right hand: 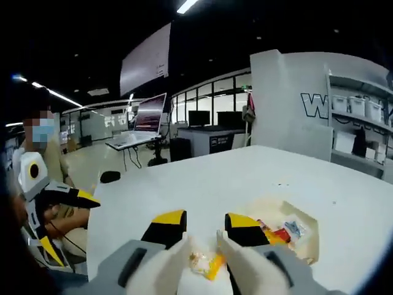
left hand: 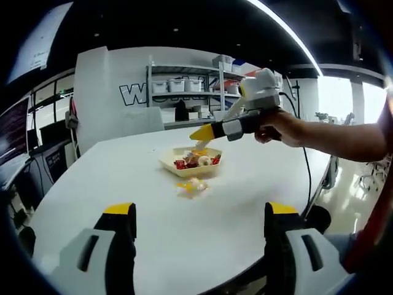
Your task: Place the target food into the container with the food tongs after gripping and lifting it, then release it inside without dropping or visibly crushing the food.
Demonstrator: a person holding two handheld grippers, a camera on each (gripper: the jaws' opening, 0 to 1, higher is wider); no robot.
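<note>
A shallow cream container (left hand: 166,161) holding several wrapped foods sits mid-table. In front of it on the white table (left hand: 110,178) lies a yellow-and-white wrapped food (left hand: 192,186). My right gripper (left hand: 202,133) reaches in from the right, shut on white food tongs (left hand: 200,145) whose tips hang over the container. In the right gripper view the right gripper (right hand: 206,220) holds the tongs (right hand: 236,261), with a yellow-white food piece (right hand: 202,261) between the arms; I cannot tell if it is gripped. The container (right hand: 310,236) lies to the right there. My left gripper (left hand: 200,209) is open and holds nothing.
A shelf of white bins (left hand: 184,86) stands by a white wall behind the table. The left gripper (right hand: 69,224) and a seated person show at the table's (right hand: 202,178) left edge, with desks and monitors (right hand: 147,114) beyond. The table's near edge curves away on the right.
</note>
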